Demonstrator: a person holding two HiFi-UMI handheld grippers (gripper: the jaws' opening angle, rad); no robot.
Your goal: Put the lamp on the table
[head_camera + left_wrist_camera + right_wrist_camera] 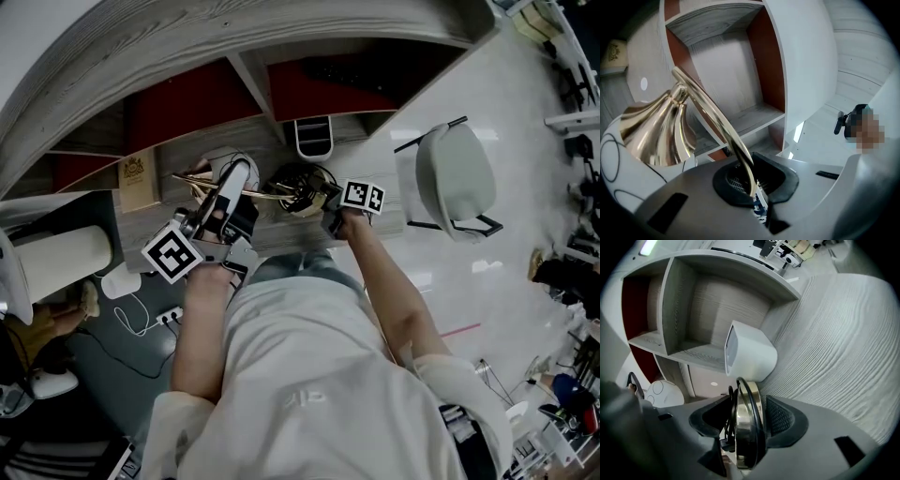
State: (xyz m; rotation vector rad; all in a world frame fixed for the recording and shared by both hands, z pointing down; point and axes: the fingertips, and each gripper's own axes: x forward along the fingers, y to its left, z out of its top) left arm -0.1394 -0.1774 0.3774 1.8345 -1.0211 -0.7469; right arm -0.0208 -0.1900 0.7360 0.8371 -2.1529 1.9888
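Now you look to be at the set-down. The lamp lies across the grey wood-grain surface; whether it rests there I cannot tell. Your left gripper has its jaws clenched on the thin gold stem. Your right gripper has its jaws released around the round base. Next, probably, stand it upright. Red-backed shelves rise behind it, and a white chair stands on your right.
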